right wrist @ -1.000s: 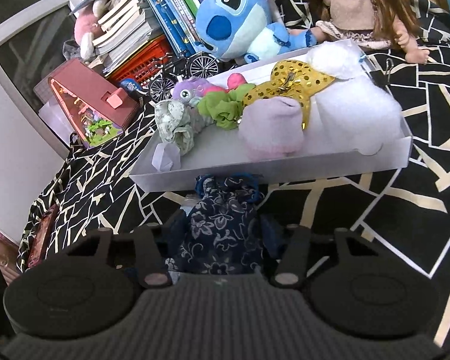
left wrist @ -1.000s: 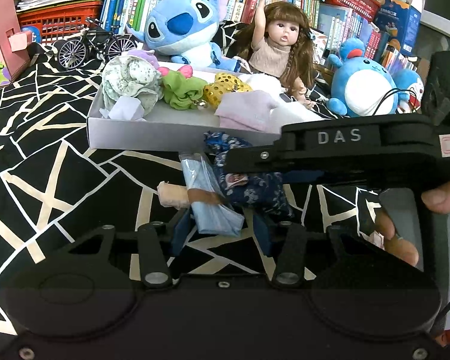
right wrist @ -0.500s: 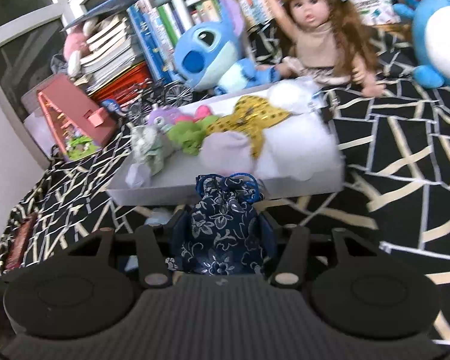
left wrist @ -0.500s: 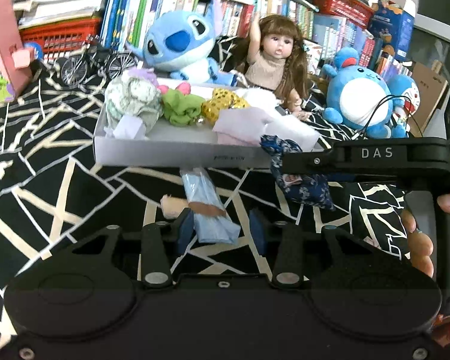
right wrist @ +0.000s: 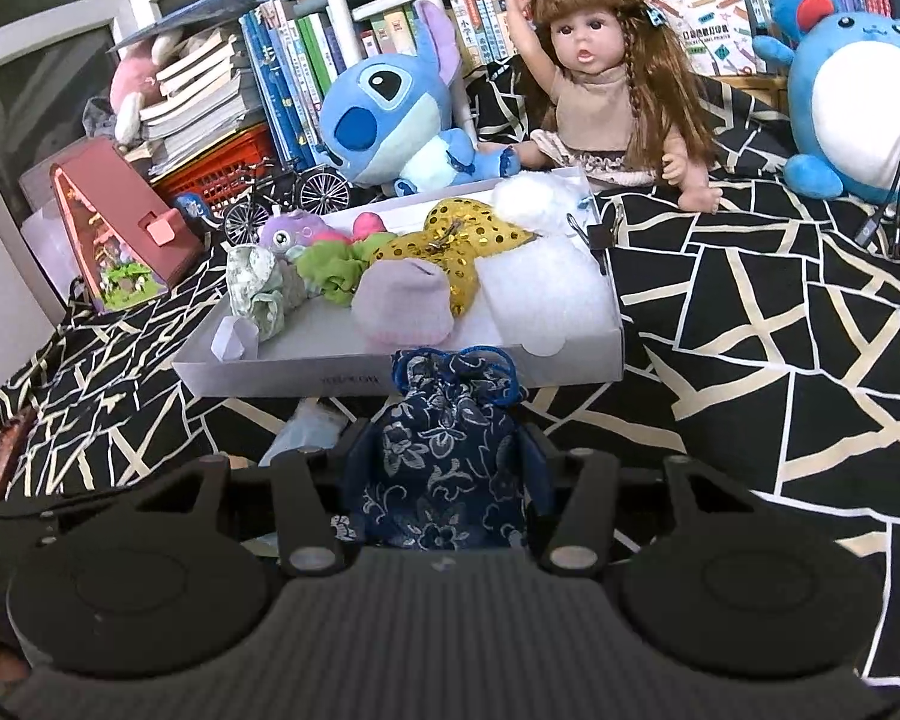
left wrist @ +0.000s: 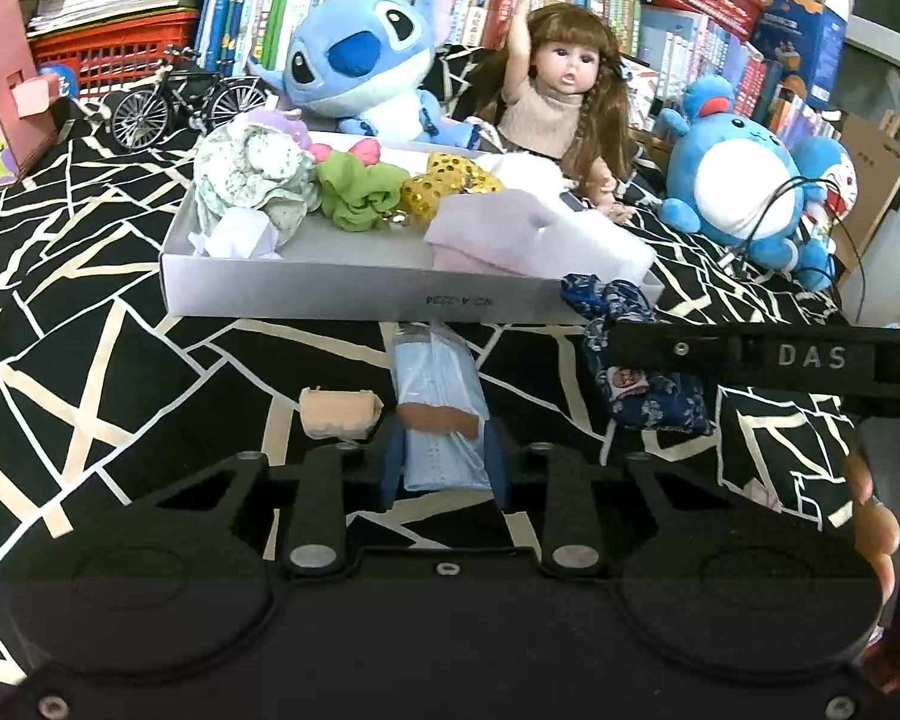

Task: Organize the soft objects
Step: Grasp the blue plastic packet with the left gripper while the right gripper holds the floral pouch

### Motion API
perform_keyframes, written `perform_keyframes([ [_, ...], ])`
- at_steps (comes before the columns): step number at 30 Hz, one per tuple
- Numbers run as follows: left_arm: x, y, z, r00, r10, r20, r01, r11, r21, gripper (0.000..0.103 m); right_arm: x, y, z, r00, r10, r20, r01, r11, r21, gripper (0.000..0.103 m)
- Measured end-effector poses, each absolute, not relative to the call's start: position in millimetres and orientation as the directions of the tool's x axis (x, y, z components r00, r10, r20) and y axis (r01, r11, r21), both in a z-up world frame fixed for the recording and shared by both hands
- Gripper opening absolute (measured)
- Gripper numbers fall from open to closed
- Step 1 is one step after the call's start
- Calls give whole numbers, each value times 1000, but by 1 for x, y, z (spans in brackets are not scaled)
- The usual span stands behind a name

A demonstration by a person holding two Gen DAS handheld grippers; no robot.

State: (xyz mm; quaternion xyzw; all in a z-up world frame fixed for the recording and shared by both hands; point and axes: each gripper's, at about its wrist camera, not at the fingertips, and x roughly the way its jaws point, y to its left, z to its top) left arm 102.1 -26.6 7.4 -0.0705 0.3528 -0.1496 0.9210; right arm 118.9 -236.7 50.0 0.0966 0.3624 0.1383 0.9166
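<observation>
Both grippers are loaded or nearly so. On the right, the right gripper [right wrist: 447,471] is clamped on a navy floral drawstring pouch [right wrist: 444,456], pads pressing its sides low down so the gathered mouth stands upright and free; it hangs above the patterned cloth, just short of the white tray's [right wrist: 354,381] near wall — probably so it can be carried over the rim and set among the soft things already there.

Meanwhile the left gripper [left wrist: 444,468] sits low over a pale blue packet of face masks [left wrist: 441,414], its jaws closing with the packet's near end between them; the pads look about touching, though a firm pinch isn't clear. A small beige roll [left wrist: 339,415] lies just beside it on the cloth — likely another piece yet to collect.
</observation>
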Motion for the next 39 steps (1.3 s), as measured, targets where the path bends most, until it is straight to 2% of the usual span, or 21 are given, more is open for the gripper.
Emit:
perform_keyframes([
  [7, 95, -24, 11, 696, -344, -630, 263, 939, -223, 30, 113, -231, 51, 717, 288, -635, -210, 957, 197, 55],
  [10, 93, -23, 14, 713, -330, -619, 251, 944, -215, 44, 109, -228, 51, 726, 265, -635, -221, 964, 150, 55],
  [14, 93, -26, 17, 729, -320, -605, 257, 947, -192, 49, 101, -223, 50, 740, 232, -631, -236, 969, 79, 56],
  [18, 97, -36, 12, 716, -321, -619, 278, 946, -169, 49, 94, -223, 46, 747, 216, -629, -244, 969, 43, 60],
  [24, 102, -44, 2, 715, -299, -632, 279, 951, -135, 45, 91, -230, 40, 742, 220, -634, -230, 971, 68, 62],
  [27, 103, -45, 2, 715, -296, -633, 281, 951, -128, 39, 89, -232, 39, 746, 223, -628, -224, 971, 78, 70],
  [35, 101, -42, 5, 716, -292, -635, 271, 953, -133, 37, 85, -231, 37, 744, 240, -623, -237, 967, 90, 79],
  [38, 99, -40, 9, 720, -296, -628, 272, 953, -137, 36, 85, -228, 35, 742, 234, -628, -245, 967, 71, 80],
  [39, 99, -39, 11, 723, -297, -624, 271, 953, -139, 36, 85, -227, 34, 741, 229, -632, -248, 967, 60, 75],
])
